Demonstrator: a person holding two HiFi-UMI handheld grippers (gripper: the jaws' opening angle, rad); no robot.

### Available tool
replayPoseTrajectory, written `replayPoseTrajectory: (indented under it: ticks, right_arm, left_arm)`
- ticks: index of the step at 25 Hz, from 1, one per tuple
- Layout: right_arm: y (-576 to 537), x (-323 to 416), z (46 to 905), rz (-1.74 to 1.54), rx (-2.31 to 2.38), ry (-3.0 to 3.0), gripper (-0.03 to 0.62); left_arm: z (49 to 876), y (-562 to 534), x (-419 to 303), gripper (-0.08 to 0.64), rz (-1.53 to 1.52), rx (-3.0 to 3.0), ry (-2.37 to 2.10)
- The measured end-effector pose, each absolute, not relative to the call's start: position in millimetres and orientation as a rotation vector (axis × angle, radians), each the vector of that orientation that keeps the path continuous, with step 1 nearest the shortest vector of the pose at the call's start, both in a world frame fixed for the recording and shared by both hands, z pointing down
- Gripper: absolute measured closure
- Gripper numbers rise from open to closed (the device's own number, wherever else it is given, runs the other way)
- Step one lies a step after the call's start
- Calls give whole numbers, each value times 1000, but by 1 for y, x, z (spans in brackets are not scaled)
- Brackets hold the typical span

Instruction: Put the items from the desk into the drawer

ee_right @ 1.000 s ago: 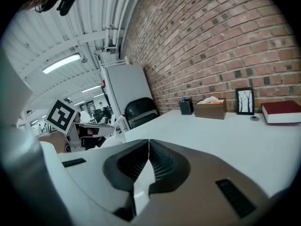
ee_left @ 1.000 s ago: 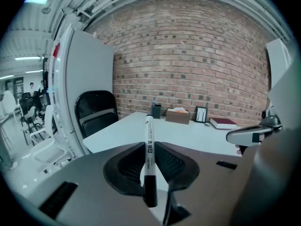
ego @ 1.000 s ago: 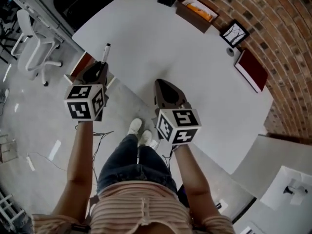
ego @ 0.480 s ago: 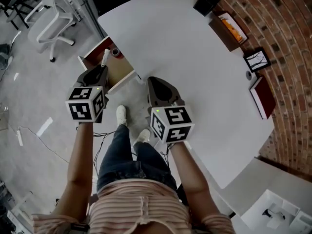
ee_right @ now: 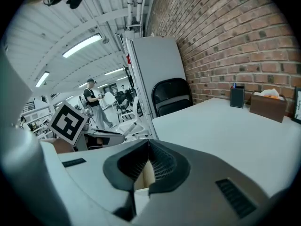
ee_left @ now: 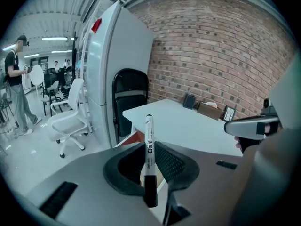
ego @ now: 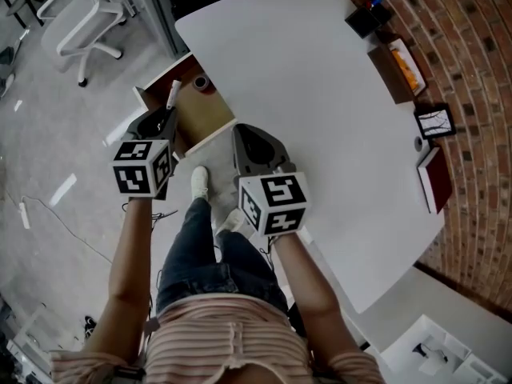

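Note:
My left gripper (ego: 162, 115) is shut on a white marker (ego: 173, 94) with a black cap, which stands upright between its jaws (ee_left: 149, 135). In the head view it hovers at the near left corner of the open wooden drawer (ego: 210, 112) under the white desk (ego: 312, 94). A small roll (ego: 202, 82) lies in the drawer's far corner. My right gripper (ego: 245, 132) is shut and holds nothing; it hangs over the desk's near edge, just right of the drawer. In the right gripper view its jaw tips meet (ee_right: 148, 143).
Along the brick wall the desk carries a black pen holder (ego: 368, 16), a brown tissue box (ego: 398, 66), a picture frame (ego: 436, 121) and a red book (ego: 434, 178). A white office chair (ego: 80, 22) stands left of the drawer, a black chair (ee_left: 129, 100) behind the desk.
Both grippers have shifted left along the desk edge and a little down. The drawer has come fully into view beside them. The marker stays held in the left gripper.

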State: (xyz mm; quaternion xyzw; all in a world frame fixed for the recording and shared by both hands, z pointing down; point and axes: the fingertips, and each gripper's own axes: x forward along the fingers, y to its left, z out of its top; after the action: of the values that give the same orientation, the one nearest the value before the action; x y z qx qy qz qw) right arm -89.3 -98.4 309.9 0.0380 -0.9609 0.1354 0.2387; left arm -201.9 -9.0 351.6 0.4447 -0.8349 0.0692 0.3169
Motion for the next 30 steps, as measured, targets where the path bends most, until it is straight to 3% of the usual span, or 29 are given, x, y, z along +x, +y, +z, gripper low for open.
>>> replayPoseTrajectory:
  ticks: [30]
  right_arm:
    - [-51,-193,440,384,56,-2376,575]
  left_arm:
    - [513,-39,-264,491,204,1262,-1873]
